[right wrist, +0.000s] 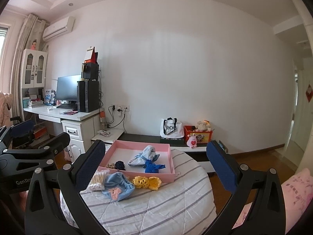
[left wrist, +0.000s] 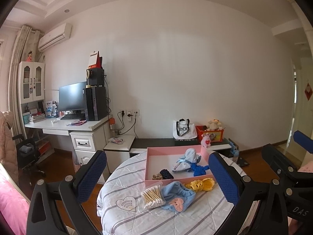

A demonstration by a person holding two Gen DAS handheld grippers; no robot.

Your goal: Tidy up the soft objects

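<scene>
A pink tray [left wrist: 156,148] [right wrist: 140,142] sits at the far side of a round table under a striped quilt [left wrist: 121,186] [right wrist: 176,199]. In the tray lie a light blue cloth [left wrist: 187,158] [right wrist: 144,154], a dark blue knit piece [left wrist: 198,169] [right wrist: 153,166] and two scrunchies [left wrist: 166,173] [right wrist: 120,164]. In front of it rest a cotton swab bag [left wrist: 152,195] [right wrist: 97,180], a light blue cap [left wrist: 176,195] [right wrist: 117,186] and a yellow crochet piece [left wrist: 201,184] [right wrist: 147,182]. My left gripper [left wrist: 156,168] and right gripper [right wrist: 155,150] hover open and empty, short of the table.
A white desk with a monitor [left wrist: 72,98] and a black office chair [left wrist: 27,152] stand at the left. A low bench along the wall carries a white bag [left wrist: 183,130] and a red toy box [left wrist: 210,135]. Pink bedding [right wrist: 293,192] lies at the right.
</scene>
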